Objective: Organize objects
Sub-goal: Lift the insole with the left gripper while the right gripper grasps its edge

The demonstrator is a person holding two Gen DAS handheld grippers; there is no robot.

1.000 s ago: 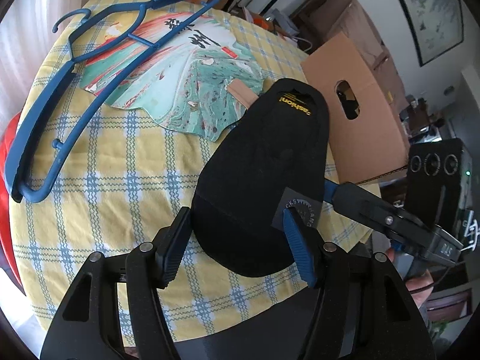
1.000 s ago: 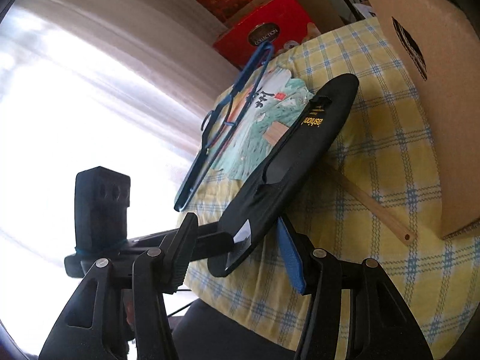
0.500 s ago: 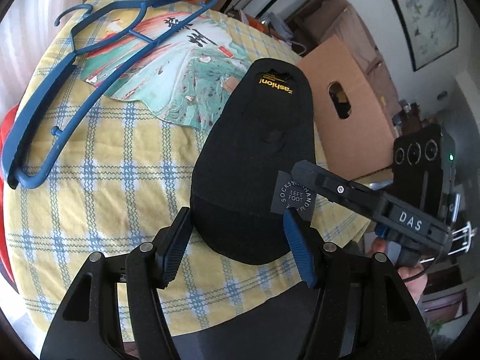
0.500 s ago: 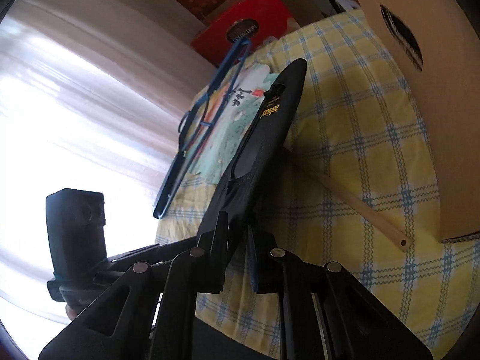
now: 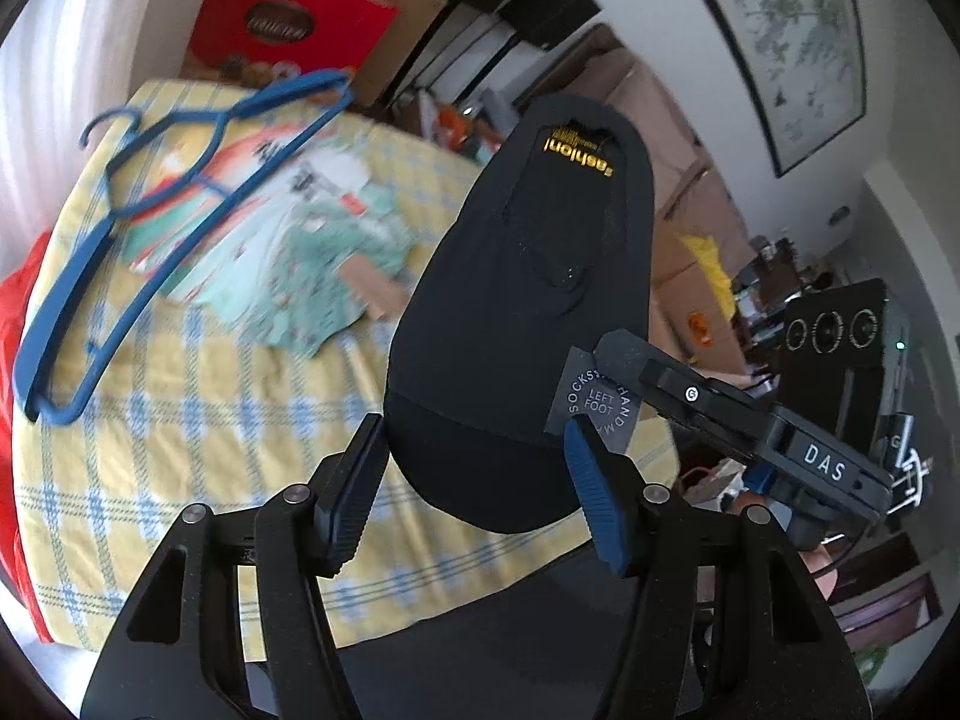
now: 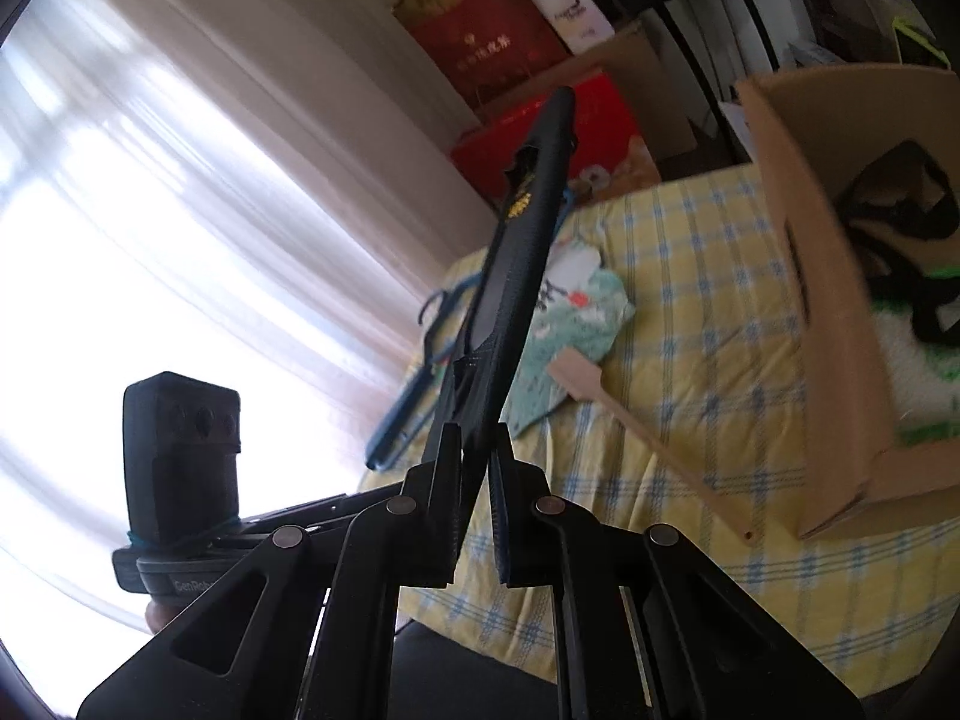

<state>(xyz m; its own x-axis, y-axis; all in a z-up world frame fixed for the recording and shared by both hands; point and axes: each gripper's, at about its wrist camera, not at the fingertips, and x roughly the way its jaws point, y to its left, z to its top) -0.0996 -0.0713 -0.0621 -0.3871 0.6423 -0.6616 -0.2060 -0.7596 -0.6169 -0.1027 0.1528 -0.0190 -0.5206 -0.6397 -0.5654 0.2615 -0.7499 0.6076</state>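
Above the checked tablecloth [image 5: 198,396], right gripper [image 6: 477,450] pinches a flat black sock [image 5: 528,312] with gold lettering; left gripper [image 5: 474,480] gapes wide, empty.

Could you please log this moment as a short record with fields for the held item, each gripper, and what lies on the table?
held item: black sock pack, lifted off the table
right gripper: shut on the pack's label end
left gripper: open, empty, beneath the pack
table: yellow checked cloth
on table: blue hanger, painted fan with wooden handle
beside table: open cardboard box, holding items
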